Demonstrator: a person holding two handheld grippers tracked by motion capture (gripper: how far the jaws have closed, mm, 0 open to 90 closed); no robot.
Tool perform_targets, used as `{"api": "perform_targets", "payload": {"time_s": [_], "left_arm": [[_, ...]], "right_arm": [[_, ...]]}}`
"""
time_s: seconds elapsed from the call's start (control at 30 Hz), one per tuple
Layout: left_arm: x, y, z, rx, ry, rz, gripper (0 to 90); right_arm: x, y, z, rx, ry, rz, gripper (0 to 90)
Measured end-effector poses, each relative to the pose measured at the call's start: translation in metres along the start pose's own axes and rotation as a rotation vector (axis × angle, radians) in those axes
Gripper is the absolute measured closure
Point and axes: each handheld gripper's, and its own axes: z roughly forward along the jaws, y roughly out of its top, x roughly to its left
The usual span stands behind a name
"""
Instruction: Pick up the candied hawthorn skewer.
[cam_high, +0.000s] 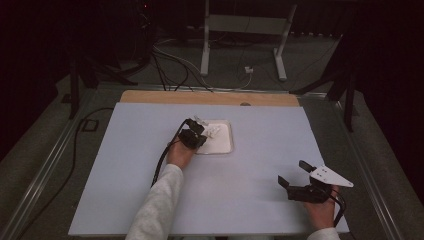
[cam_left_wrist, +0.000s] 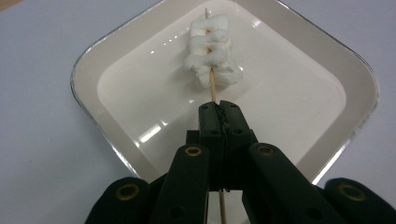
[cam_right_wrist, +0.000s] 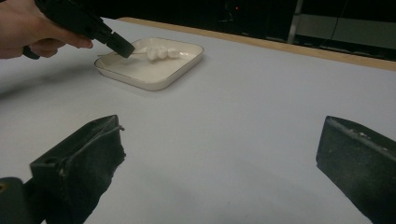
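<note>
A thin wooden skewer (cam_left_wrist: 213, 88) threaded with white marshmallows (cam_left_wrist: 212, 51) lies in a square white plate (cam_left_wrist: 84, 93) at the middle of the table. My left gripper (cam_left_wrist: 220, 109) is shut on the bare stick just below the marshmallows, its jaws pressed together around it. From above, the left gripper (cam_high: 201, 135) sits over the plate's (cam_high: 222, 146) left edge, beside the marshmallows (cam_high: 212, 131). My right gripper (cam_high: 292, 172) rests open near the front right of the table, with nothing between its jaws. From the right gripper (cam_right_wrist: 219, 144) view, the plate (cam_right_wrist: 154, 77) and skewered marshmallows (cam_right_wrist: 159, 52) lie far off.
A pale blue-grey mat (cam_high: 125, 175) covers the table, with a wooden strip (cam_high: 210, 97) at its far edge. Beyond stand a white frame (cam_high: 245, 30) and loose cables (cam_high: 175, 65) on the floor. A black cable (cam_high: 165, 155) trails from the left gripper.
</note>
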Motion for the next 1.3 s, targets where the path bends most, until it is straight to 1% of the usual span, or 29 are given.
{"api": "perform_targets", "payload": {"time_s": [0.07, 0.13, 0.17, 0.27, 0.3, 0.4, 0.43, 0.47, 0.5, 0.53, 0.57, 0.6, 0.67, 0.73, 0.8, 0.83, 0.87, 0.93, 1.0, 1.03, 1.07, 1.1, 1.3], "left_arm": [[0.0, -0.002, 0.0, 0.003, -0.002, -0.001, 90.0], [0.003, -0.007, -0.001, 0.005, -0.01, -0.013, 90.0], [0.004, -0.009, -0.001, 0.009, -0.014, -0.012, 90.0], [0.007, -0.012, -0.003, 0.008, -0.033, -0.025, 89.7], [0.008, -0.013, -0.004, 0.013, -0.031, -0.026, 89.4], [0.008, -0.015, -0.006, 0.043, -0.03, -0.011, 86.9], [0.008, -0.015, -0.006, 0.043, -0.03, -0.011, 85.5], [0.008, -0.017, -0.006, 0.067, -0.027, 0.0, 85.2], [0.008, -0.018, -0.007, 0.079, -0.018, 0.01, 86.5], [0.008, -0.019, -0.008, 0.074, -0.028, 0.004, 89.1], [0.009, -0.02, -0.009, 0.074, -0.032, 0.007, 89.9], [0.008, -0.02, -0.011, 0.068, -0.027, 0.007, 90.0], [0.009, -0.02, -0.014, 0.052, -0.039, -0.001, 90.0], [0.008, -0.021, -0.019, 0.039, -0.038, 0.006, 90.0], [0.008, -0.021, -0.026, 0.018, -0.042, 0.005, 90.0], [0.008, -0.021, -0.026, 0.018, -0.042, 0.005, 90.0], [0.009, -0.023, -0.033, -0.006, -0.047, -0.003, 90.0], [0.009, -0.025, -0.041, -0.032, -0.049, -0.003, 90.0], [0.01, -0.028, -0.048, -0.058, -0.062, -0.008, 90.0], [0.009, -0.03, -0.052, -0.068, -0.058, -0.003, 90.0], [0.009, -0.03, -0.052, -0.068, -0.058, -0.003, 90.0], [0.009, -0.034, -0.06, -0.094, -0.062, -0.001, 90.0], [0.007, -0.048, -0.086, -0.182, -0.081, -0.004, 90.0]], "right_arm": [[0.001, 0.0, 0.0, 0.0, 0.001, -0.001, 0.6], [0.001, 0.0, 0.0, 0.0, 0.001, -0.001, 0.6], [0.001, 0.0, 0.0, 0.0, 0.0, 0.0, 0.6], [0.0, 0.0, 0.0, 0.0, 0.0, 0.0, 0.6], [0.001, 0.0, 0.0, 0.001, 0.0, 0.001, 0.6], [0.001, 0.0, 0.0, 0.002, 0.001, -0.001, 0.6], [0.001, 0.0, 0.0, 0.002, 0.001, -0.001, 0.6], [0.001, 0.0, 0.0, 0.003, 0.001, -0.001, 0.6], [0.001, 0.0, 0.0, 0.003, 0.001, 0.0, 0.6], [0.001, 0.0, 0.0, 0.003, 0.0, 0.001, 0.6], [0.001, 0.0, 0.0, 0.002, 0.0, 0.0, 0.6], [0.001, 0.0, 0.001, 0.002, 0.0, -0.001, 0.6], [0.001, 0.0, 0.001, 0.002, 0.001, -0.003, 0.6], [0.001, 0.0, 0.0, 0.002, 0.001, -0.002, 0.6], [0.001, 0.0, 0.0, 0.002, 0.001, 0.0, 0.6], [0.001, 0.0, 0.0, 0.003, 0.0, 0.001, 0.6], [0.001, 0.0, 0.0, 0.002, 0.001, 0.002, 0.6], [0.001, 0.0, 0.001, 0.003, 0.001, 0.0, 0.6], [0.001, 0.0, 0.001, 0.003, 0.0, -0.001, 0.6], [0.001, 0.0, 0.001, 0.004, 0.0, 0.0, 0.6], [0.001, 0.0, 0.001, 0.004, 0.0, 0.0, 0.6], [0.001, 0.0, 0.002, 0.006, 0.004, 0.004, 0.6], [0.001, 0.001, 0.002, 0.016, 0.014, 0.007, 0.6]]}}
